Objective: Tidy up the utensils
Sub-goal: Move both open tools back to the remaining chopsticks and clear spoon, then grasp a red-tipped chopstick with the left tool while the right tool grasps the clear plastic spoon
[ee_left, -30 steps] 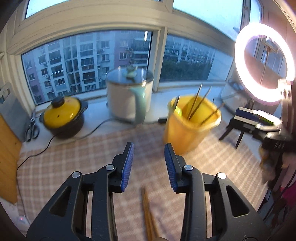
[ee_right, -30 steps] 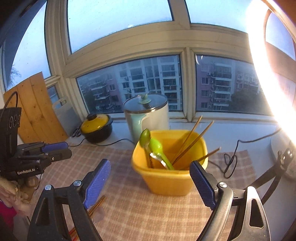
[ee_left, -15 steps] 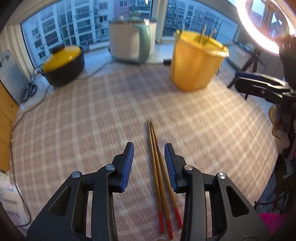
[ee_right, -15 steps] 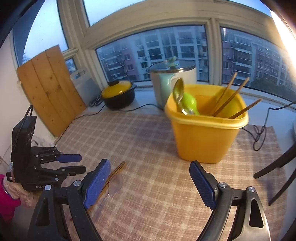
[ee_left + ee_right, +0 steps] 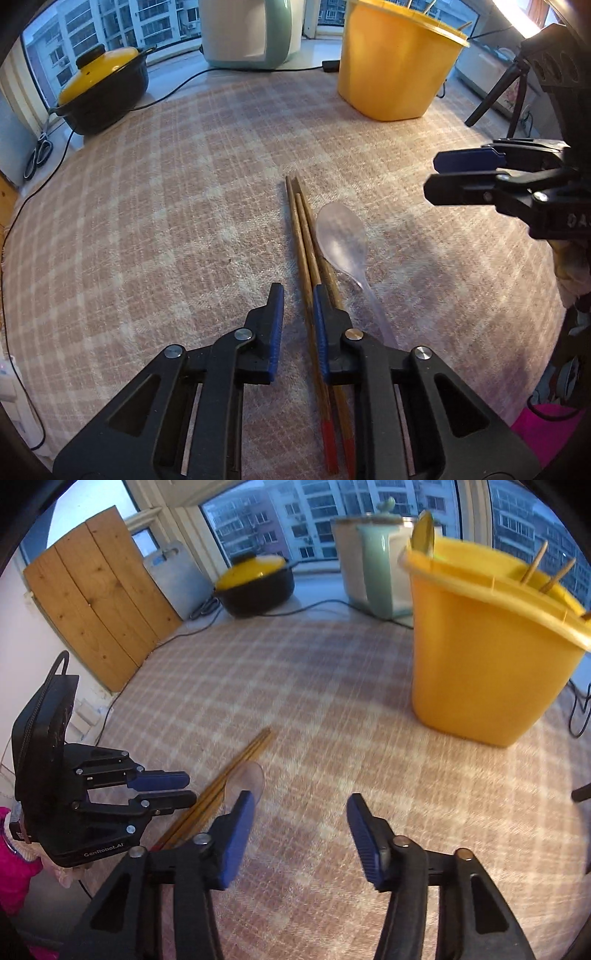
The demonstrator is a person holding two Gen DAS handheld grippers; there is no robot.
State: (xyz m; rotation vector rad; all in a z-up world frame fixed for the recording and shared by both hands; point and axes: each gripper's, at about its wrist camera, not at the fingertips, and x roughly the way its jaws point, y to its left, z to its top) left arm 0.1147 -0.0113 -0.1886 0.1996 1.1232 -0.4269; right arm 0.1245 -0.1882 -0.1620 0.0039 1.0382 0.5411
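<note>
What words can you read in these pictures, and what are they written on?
"GenRobot.AI": white letters on the black body of the left tool, seen in the right wrist view.
"DA": the start of a word on the black body of the right tool in the left wrist view; the rest is cut off at the picture's edge.
The yellow bin, the kettle and the yellow-lidded pot show no writing.

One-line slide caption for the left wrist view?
Left gripper closing its fingers around wooden chopsticks beside a clear spoon on the checked cloth.
</note>
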